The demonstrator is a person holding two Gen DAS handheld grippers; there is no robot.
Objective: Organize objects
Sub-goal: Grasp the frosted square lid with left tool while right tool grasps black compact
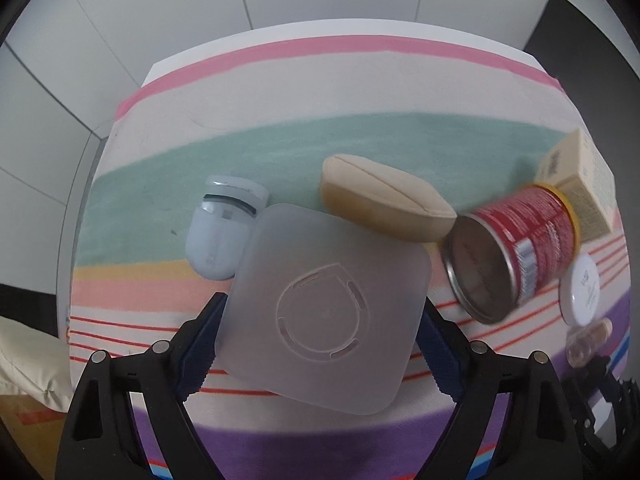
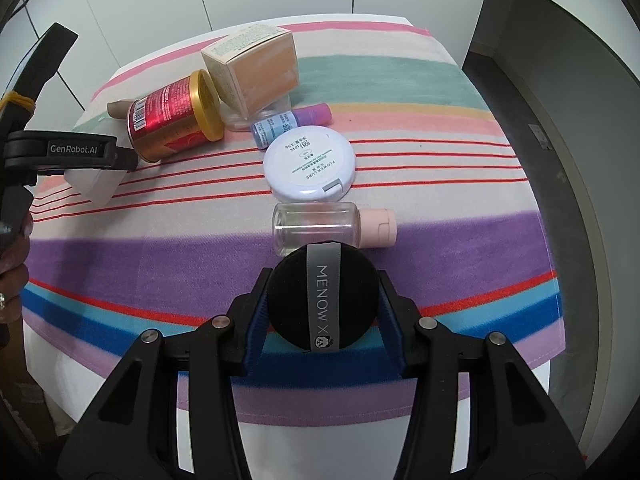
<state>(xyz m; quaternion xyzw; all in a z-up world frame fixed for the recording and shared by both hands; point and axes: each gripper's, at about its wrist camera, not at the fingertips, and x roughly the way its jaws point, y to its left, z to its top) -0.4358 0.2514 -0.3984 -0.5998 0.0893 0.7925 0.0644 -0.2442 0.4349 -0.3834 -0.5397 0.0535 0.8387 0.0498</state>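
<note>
Objects to organize: cosmetics and small containers lie scattered on a table with a striped cloth (image 2: 460, 248).
Frosted case (image 1: 326, 308): square, translucent plastic with rounded corners; it sits between the fingers of the left gripper (image 1: 320, 354), beside a pale blue device (image 1: 224, 232) and a beige sponge (image 1: 384, 204).
Handling of the case: it is probably light and stiff, with smooth sides that can slip; I judge the two opposite flat edges are the best place to hold.
Left fingers state: they stand wide, one at each side of the case; whether the pads already press on it I cannot tell, because the case hides the contact.
Left hand pose: the gripper points steeply down to the cloth, and the case appears turned a little between the fingers.
Black puff (image 2: 323, 296): round, soft, with a grey ribbon; it is near the front of the table, just before a clear bottle (image 2: 316, 226) with a pink cap.
Handling of the puff: light and squashy, not fragile; a pinch across the rim is enough.
Right fingers state: the right gripper (image 2: 322, 322) pinches the puff on both sides.
Right hand pose: it points steeply down.
Others: a red can (image 2: 176, 120) lies on its side near a beige box (image 2: 256, 68) and a white compact (image 2: 308, 164).
</note>
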